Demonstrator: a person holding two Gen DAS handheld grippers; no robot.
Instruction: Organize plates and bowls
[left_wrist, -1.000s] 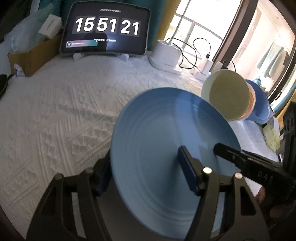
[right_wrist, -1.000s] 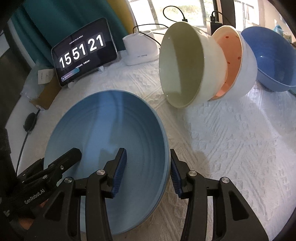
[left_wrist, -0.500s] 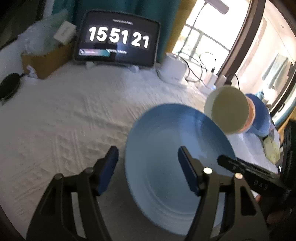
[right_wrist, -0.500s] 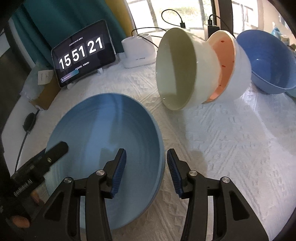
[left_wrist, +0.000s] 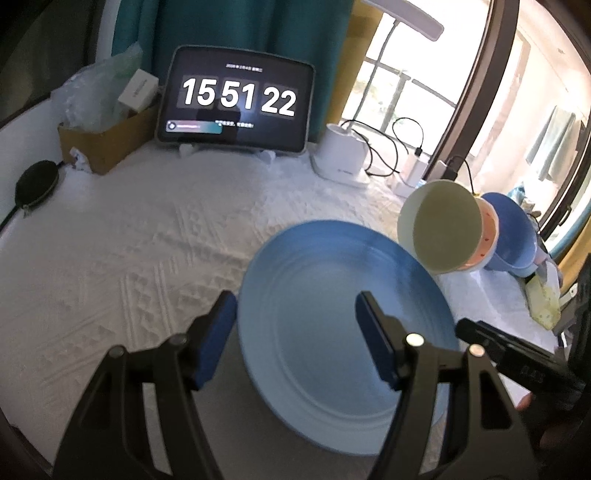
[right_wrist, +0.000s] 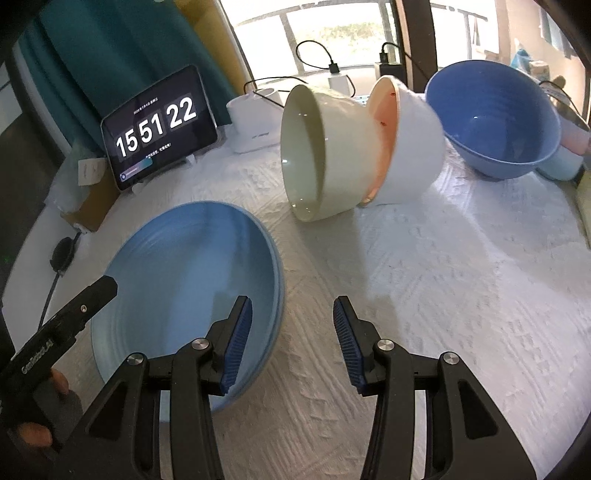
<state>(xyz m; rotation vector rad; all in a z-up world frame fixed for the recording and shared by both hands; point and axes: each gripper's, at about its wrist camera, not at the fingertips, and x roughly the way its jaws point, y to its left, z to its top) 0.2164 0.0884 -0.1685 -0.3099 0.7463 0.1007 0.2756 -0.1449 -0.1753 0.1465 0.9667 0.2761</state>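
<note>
Both tongs, left (left_wrist: 295, 339) and right (right_wrist: 291, 339), stand apart and empty beside the blue plate (left_wrist: 343, 325); next approach the tipped bowls (right_wrist: 354, 147) squarely.

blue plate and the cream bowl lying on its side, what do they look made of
Blue plate: likely glazed ceramic; smooth satin surface with faint concentric ridges and a soft sheen. Cream bowl: also looks like glazed ceramic; thick rim, glossy inside with a small highlight. Hard plastic can't be ruled out for either.
</note>
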